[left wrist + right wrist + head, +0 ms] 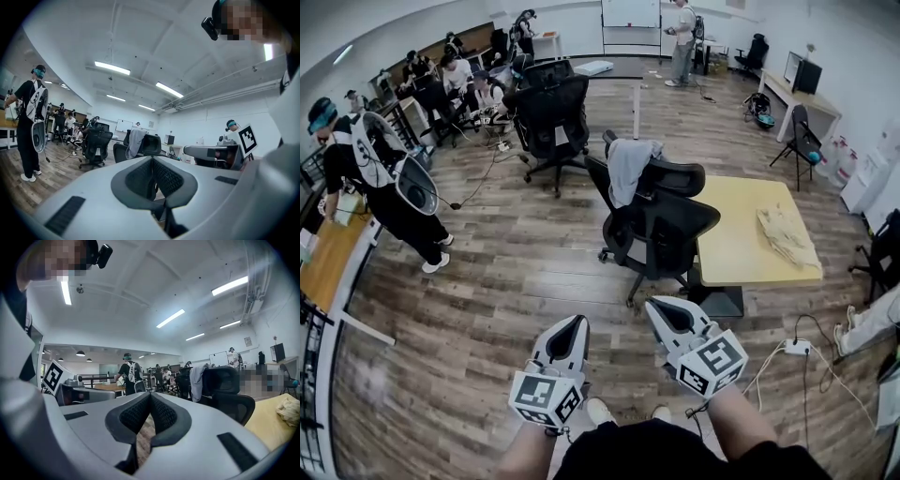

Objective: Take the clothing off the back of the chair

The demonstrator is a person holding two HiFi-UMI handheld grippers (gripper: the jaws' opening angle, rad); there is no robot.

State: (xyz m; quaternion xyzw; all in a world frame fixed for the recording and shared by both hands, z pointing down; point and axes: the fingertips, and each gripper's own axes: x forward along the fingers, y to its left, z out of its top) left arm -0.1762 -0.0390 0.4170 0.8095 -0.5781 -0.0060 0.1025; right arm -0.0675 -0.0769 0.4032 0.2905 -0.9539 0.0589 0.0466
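Grey clothing (630,167) hangs draped over the black chair's (666,225) back.

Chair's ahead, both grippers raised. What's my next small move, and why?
Probably step closer and open the right gripper: both it and the left gripper are shut and empty, well short of the grey garment draped over the chair back.

Two grippers (578,320) (653,303), one garment (628,167), one yellow table (741,255)

Head camera looks steeply down over left claw (574,322) and right claw (661,306). Each claw camera sits low, facing level along its jaws. All three share the chair (667,231) with clothing (628,169), well ahead.
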